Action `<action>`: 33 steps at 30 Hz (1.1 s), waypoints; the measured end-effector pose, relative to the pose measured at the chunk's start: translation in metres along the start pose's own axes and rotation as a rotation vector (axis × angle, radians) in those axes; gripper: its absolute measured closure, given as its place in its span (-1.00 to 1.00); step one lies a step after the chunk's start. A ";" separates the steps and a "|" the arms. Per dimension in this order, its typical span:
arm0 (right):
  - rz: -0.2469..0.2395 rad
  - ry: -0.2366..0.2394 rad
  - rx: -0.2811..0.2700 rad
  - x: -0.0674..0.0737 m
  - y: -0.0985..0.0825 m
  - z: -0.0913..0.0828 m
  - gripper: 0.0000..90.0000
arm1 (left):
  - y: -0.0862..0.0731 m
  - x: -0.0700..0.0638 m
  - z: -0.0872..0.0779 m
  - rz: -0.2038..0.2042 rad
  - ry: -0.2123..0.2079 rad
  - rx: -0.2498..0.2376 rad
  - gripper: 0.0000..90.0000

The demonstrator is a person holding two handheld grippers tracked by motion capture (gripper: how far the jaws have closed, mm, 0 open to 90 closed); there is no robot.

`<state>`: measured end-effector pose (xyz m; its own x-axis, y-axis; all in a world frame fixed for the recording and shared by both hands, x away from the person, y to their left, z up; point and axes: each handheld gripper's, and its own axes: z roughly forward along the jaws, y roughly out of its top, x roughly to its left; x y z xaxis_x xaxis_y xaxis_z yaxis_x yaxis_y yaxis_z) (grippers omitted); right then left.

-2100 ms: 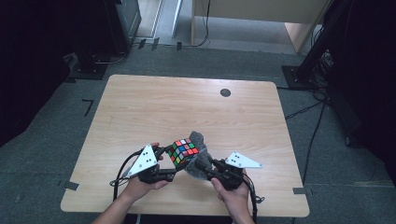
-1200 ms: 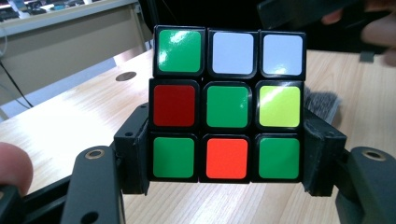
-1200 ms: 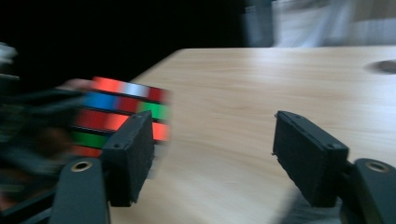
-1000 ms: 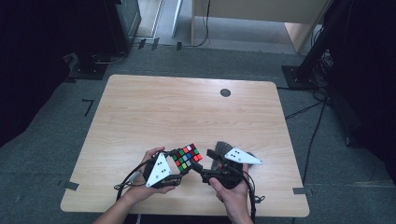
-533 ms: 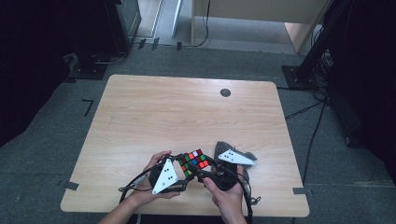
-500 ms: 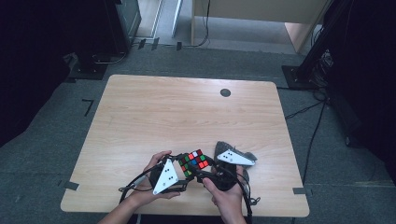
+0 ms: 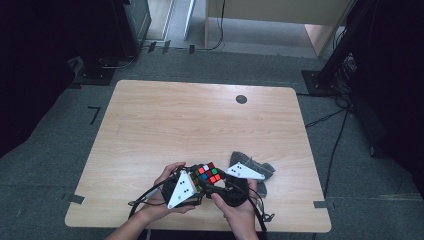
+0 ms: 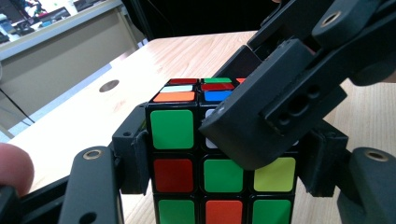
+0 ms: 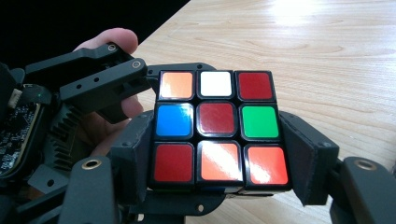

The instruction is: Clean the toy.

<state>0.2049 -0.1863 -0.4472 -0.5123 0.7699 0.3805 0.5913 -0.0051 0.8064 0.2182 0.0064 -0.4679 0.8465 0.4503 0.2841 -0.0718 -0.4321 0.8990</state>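
High cam overhead facing forward-down, gripper cams close-up, all sharing cube [image 7: 207, 174], prob.

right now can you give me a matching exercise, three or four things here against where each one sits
Things:
1. cube
2. grey cloth
3. dark round disc
4. left hand-held gripper

Places:
A. far part of the table, toward its right
B. clamped on the cube's two sides
C. near edge, between both hand-held grippers
D. on the table beyond the right hand-held gripper

Pairs: 1-C, 2-D, 3-A, 4-B
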 end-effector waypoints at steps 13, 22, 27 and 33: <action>0.057 0.058 -0.212 -0.021 0.000 -0.018 -0.44 | -0.005 0.053 -0.020 -0.307 0.068 -0.070 -0.25; -0.058 0.062 -0.126 0.003 -0.018 0.017 -0.57 | 0.002 0.049 -0.021 -0.420 0.031 -0.126 -0.25; -0.073 0.025 -0.161 0.007 -0.018 0.018 -0.57 | 0.006 0.043 -0.018 -0.501 -0.024 -0.162 -0.25; -0.150 -0.028 -0.219 0.016 -0.019 0.014 -0.36 | 0.008 0.037 -0.015 -0.532 -0.054 -0.174 -0.25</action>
<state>0.1946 -0.1650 -0.4630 -0.5648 0.7898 0.2394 0.3600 -0.0253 0.9326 0.2410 0.0317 -0.4452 0.8152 0.5287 -0.2366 0.2902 -0.0194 0.9568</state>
